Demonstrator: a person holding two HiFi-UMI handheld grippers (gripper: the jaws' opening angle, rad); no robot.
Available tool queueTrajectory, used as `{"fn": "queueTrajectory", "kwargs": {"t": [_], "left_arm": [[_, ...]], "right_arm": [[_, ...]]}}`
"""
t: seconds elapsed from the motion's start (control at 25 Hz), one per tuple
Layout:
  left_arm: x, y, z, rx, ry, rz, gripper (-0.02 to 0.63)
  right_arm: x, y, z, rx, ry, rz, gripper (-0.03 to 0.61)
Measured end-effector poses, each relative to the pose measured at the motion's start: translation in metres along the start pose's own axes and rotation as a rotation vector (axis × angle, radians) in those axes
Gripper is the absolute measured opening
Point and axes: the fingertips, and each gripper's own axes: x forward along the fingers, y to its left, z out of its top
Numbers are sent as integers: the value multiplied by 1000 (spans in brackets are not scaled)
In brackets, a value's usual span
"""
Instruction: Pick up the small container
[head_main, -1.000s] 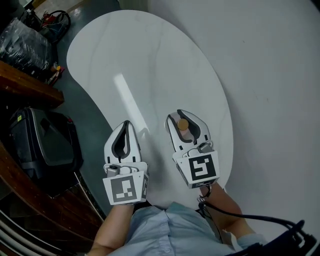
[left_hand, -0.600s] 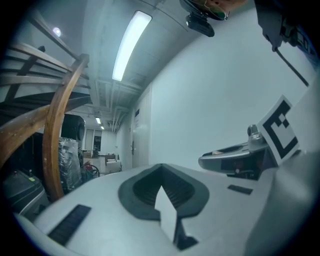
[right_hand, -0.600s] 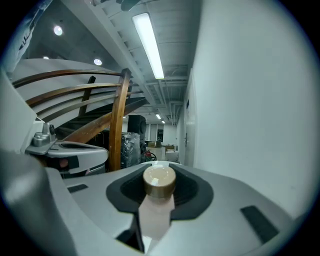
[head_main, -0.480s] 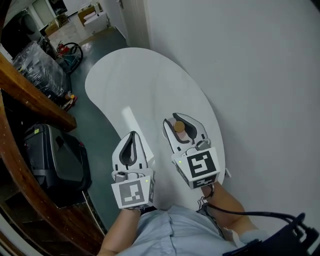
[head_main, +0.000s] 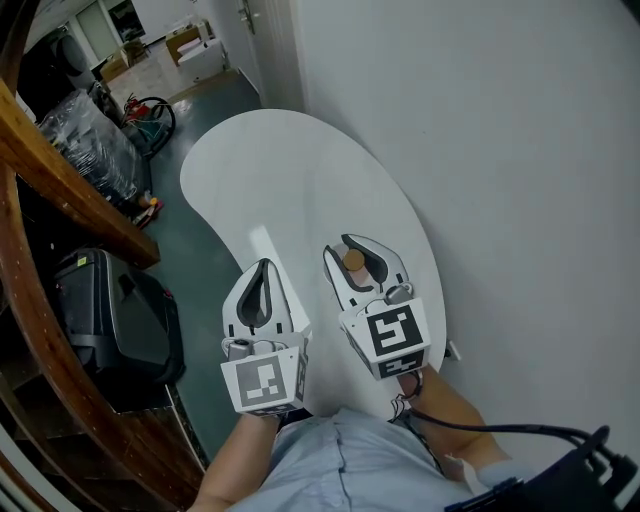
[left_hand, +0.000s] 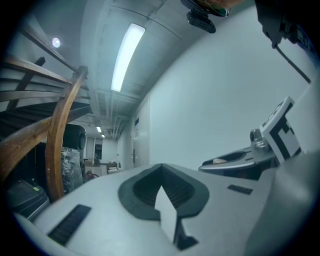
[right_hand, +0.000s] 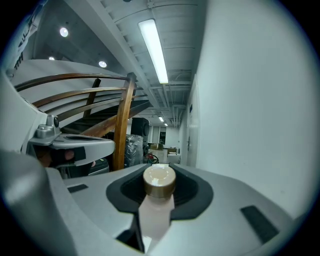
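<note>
The small container (head_main: 352, 260) is a pale little bottle with a round tan cap. My right gripper (head_main: 358, 244) is shut on it and holds it clear above the white table (head_main: 290, 170). In the right gripper view the container (right_hand: 159, 181) stands upright between the grey jaws of the right gripper (right_hand: 158, 202), cap towards the camera's top. The left gripper (head_main: 264, 266) hovers beside it on the left, jaws shut with nothing in them. In the left gripper view, the left gripper (left_hand: 162, 195) points level into the room, and the right gripper (left_hand: 240, 161) shows at the right edge.
A plain white wall (head_main: 500, 150) runs close along the table's right side. Left of the table are a black case (head_main: 110, 320) on the dark floor and a wooden stair railing (head_main: 60, 170). A black cable (head_main: 500, 435) trails from the right gripper.
Both grippers have risen together away from the table, which now looks smaller and farther below. The right gripper keeps the container; the left stays shut.
</note>
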Motion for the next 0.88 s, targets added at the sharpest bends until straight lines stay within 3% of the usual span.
{"fn": "queueTrajectory", "kwargs": {"t": [0.36,0.88], "left_arm": [[-4,4,5,-19,-2,13,-2],[-5,13,6,21,2,21,-2]], "right_arm": [[-2,7,-1,1,5,7,100],[0,11,-1,-8,6,9,100]]}}
